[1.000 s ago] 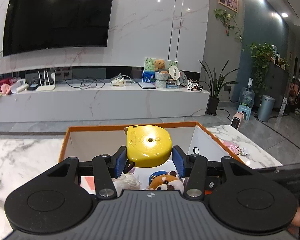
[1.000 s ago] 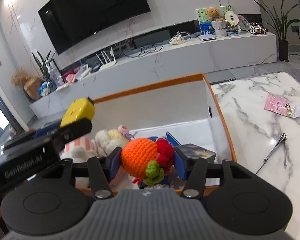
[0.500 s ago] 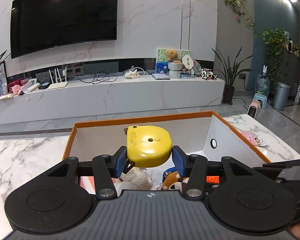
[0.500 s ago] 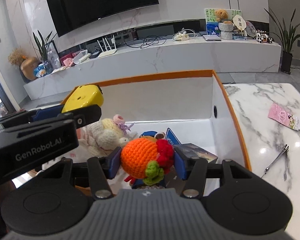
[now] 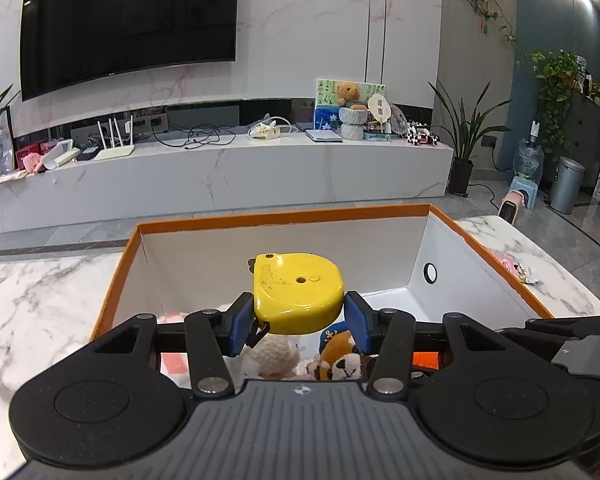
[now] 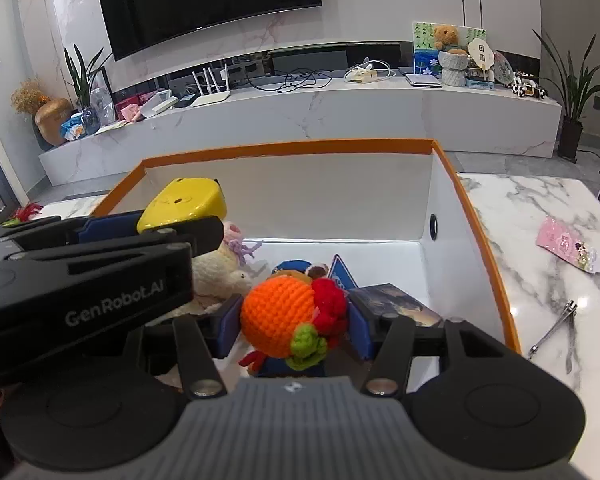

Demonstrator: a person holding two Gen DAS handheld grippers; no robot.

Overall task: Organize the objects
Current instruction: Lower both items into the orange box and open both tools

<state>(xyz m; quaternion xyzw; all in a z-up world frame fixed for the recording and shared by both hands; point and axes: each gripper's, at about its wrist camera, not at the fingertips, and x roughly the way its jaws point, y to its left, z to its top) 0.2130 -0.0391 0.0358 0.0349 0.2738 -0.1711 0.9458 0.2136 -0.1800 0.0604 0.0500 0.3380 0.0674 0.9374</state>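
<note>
My left gripper (image 5: 298,322) is shut on a yellow tape measure (image 5: 298,292) and holds it above the orange-rimmed white box (image 5: 284,215). In the right wrist view that tape measure (image 6: 184,206) shows at the left over the box (image 6: 472,216). My right gripper (image 6: 294,326) is shut on an orange crocheted toy (image 6: 284,316) with red and green bits, also above the box's inside. Under them lie a cream plush (image 6: 220,272), a brown plush (image 5: 342,356), a blue item and a dark booklet (image 6: 396,302).
The box stands on a marble table (image 6: 548,280). To its right lie a pink packet (image 6: 572,250) and a metal nail clipper (image 6: 552,330). Behind are a long white TV bench (image 5: 220,176) and a wall TV.
Both grippers have tipped downward and edged closer over the box, so more of its inside shows. The right one rolled level. Each still grips its object.
</note>
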